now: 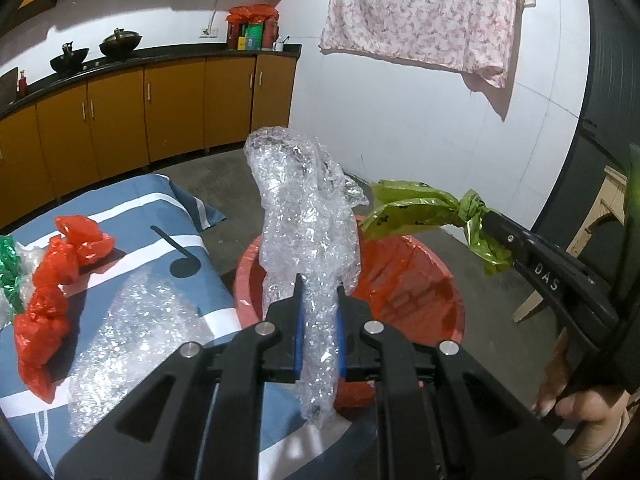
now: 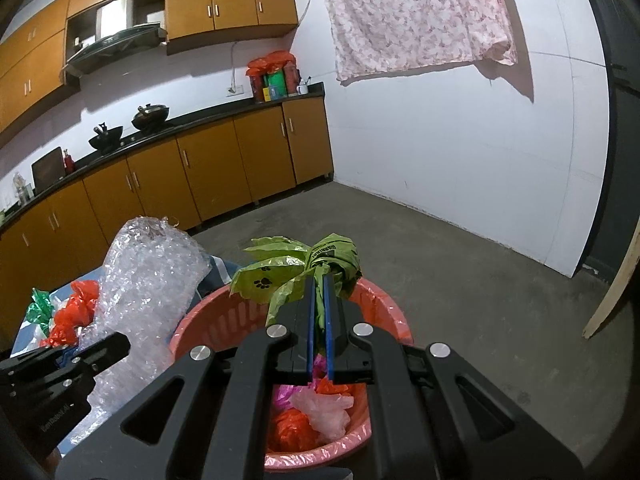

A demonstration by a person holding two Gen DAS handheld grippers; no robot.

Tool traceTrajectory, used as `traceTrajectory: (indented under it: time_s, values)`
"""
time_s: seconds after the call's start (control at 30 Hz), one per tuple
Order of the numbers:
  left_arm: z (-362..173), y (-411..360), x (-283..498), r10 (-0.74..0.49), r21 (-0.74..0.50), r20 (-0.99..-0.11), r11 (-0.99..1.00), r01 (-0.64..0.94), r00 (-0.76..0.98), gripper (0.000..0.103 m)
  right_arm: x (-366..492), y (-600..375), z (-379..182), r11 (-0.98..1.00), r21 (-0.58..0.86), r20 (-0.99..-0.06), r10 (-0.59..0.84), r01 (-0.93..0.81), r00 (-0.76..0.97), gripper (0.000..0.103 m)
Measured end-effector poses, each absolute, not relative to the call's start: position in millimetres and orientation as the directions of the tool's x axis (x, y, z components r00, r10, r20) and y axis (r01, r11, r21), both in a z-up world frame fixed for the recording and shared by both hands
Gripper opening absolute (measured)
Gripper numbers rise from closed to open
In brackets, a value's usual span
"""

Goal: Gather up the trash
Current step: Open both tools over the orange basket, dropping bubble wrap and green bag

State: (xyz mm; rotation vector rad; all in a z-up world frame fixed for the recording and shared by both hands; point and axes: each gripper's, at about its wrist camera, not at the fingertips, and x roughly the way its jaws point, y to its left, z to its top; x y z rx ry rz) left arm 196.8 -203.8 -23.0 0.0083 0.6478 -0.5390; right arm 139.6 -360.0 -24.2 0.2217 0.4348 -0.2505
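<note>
My left gripper (image 1: 319,285) is shut on a long wad of clear bubble wrap (image 1: 306,216) and holds it upright over the near rim of the pink bin (image 1: 245,280). The wrap also shows in the right wrist view (image 2: 148,276). My right gripper (image 2: 319,278) is shut on a knotted green bag with paw prints (image 2: 288,272) above the pink bin (image 2: 200,320). The green bag also shows in the left wrist view (image 1: 416,210). Red and pink bags (image 2: 316,408) lie inside the bin.
A blue-and-white striped cloth (image 1: 132,208) to the left carries a red plastic bag (image 1: 52,280), a second bubble wrap sheet (image 1: 132,344) and a green foil scrap (image 1: 8,272). Orange cabinets (image 2: 160,184) line the back. A wooden leg (image 2: 612,296) stands to the right.
</note>
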Motion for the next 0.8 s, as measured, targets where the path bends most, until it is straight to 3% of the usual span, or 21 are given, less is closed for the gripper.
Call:
traceTrajectory:
  time_s: [0.27, 0.33, 0.4, 0.47, 0.53, 0.67, 0.8]
  values:
    - [-27.4, -219.7, 207.3, -0.481, -0.153, -0.582, 0.856, 0.493, 0.655, 0.014, 147.1, -367.2, -27.5, 0.937, 0.184, -0.445, -0.190, 0.297, 0.875, 0.005]
    - [-30.2, -222.1, 209.7, -0.479, -0.152, -0.586, 0.857, 0.492, 0.653, 0.019, 149.6, -369.9, -28.7, 0.937, 0.201, -0.444, -0.173, 0.286, 0.879, 0.005]
    - [-33.2, -221.3, 211.4, -0.474, -0.156, -0.592, 0.861, 0.483, 0.652, 0.037, 153.4, -371.3, -32.0, 0.938, 0.212, -0.454, -0.153, 0.273, 0.878, 0.011]
    - [-36.0, -217.3, 212.5, -0.468, -0.163, -0.595, 0.867, 0.472, 0.654, 0.040, 156.0, -373.2, -37.0, 0.937, 0.226, -0.471, -0.136, 0.268, 0.872, 0.033]
    - [-38.6, -211.8, 214.0, -0.456, -0.164, -0.603, 0.874, 0.458, 0.655, 0.042, 154.3, -373.8, -40.6, 0.934, 0.230, -0.477, -0.135, 0.272, 0.868, 0.041]
    - [-39.5, -194.4, 214.8, -0.433, -0.176, -0.607, 0.891, 0.419, 0.666, 0.046, 148.3, -372.1, -43.8, 0.935, 0.219, -0.486, -0.142, 0.277, 0.862, 0.048]
    - [-33.8, -171.8, 209.1, -0.410, -0.183, -0.592, 0.907, 0.379, 0.695, 0.052, 144.3, -367.9, -42.6, 0.942, 0.205, -0.496, -0.136, 0.267, 0.858, 0.048]
